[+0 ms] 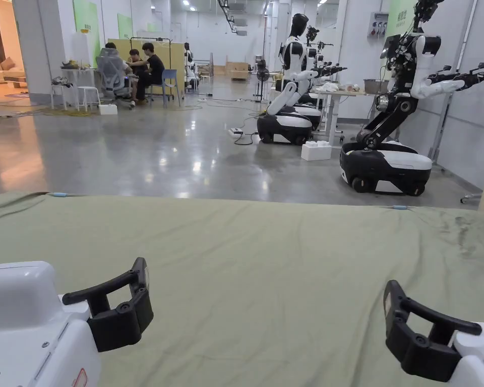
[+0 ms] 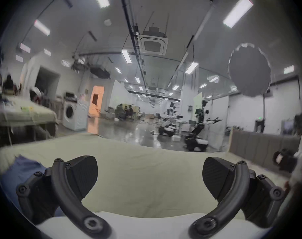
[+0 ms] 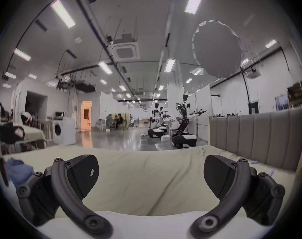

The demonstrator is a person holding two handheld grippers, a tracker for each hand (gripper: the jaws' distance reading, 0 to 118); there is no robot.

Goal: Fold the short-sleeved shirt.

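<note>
We held the left gripper (image 2: 149, 177) and the right gripper (image 3: 151, 176) low over the green sheet (image 1: 266, 252), both with jaws spread wide and nothing between them. A crumpled blue garment (image 2: 21, 169), probably the shirt, lay at the sheet's far left edge, left of both grippers. Wheeled robots (image 1: 387, 161) stood on the floor beyond.

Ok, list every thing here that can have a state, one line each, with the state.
Left tongs: open, holding nothing, above the bed sheet.
Right tongs: open, holding nothing, above the bed sheet.
Blue garment: crumpled in a heap at the sheet's left side, not yet folded.
Bed sheet: spread out, lightly wrinkled.
Washing machine: door closed.
</note>
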